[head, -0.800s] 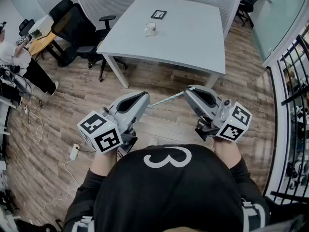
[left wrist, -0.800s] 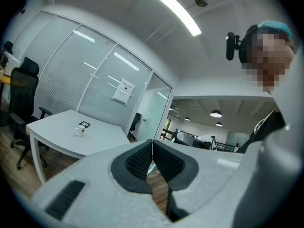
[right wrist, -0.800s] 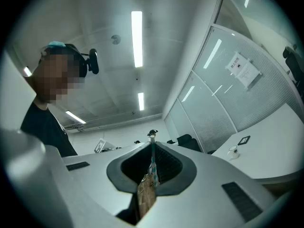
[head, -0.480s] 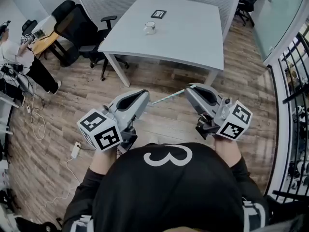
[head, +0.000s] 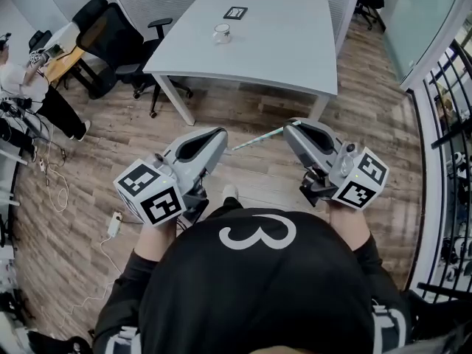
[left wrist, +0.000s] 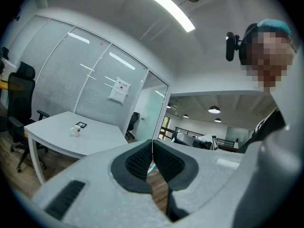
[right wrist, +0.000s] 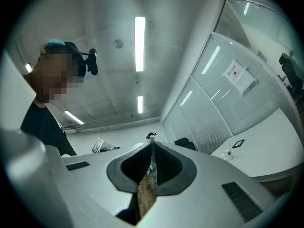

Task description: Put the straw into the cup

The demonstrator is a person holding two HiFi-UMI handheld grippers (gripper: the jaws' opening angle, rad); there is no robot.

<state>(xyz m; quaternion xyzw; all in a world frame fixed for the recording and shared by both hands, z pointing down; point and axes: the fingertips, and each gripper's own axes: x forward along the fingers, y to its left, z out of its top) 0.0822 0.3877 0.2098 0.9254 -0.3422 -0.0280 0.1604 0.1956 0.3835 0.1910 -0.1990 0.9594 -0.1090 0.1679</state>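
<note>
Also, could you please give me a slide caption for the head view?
Right hand-held gripper holds the straw; the cup stands on the far table.

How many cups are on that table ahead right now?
1: the cup stands on the white table, beside the marker card. Nothing there could hide another.

Head view: from overhead, aimed steeply down, table (head: 295, 43) and cup (head: 220, 33) far ahead. Gripper views: just behind own jaws, aimed level to slightly upward, sharing that distant table and cup.
</note>
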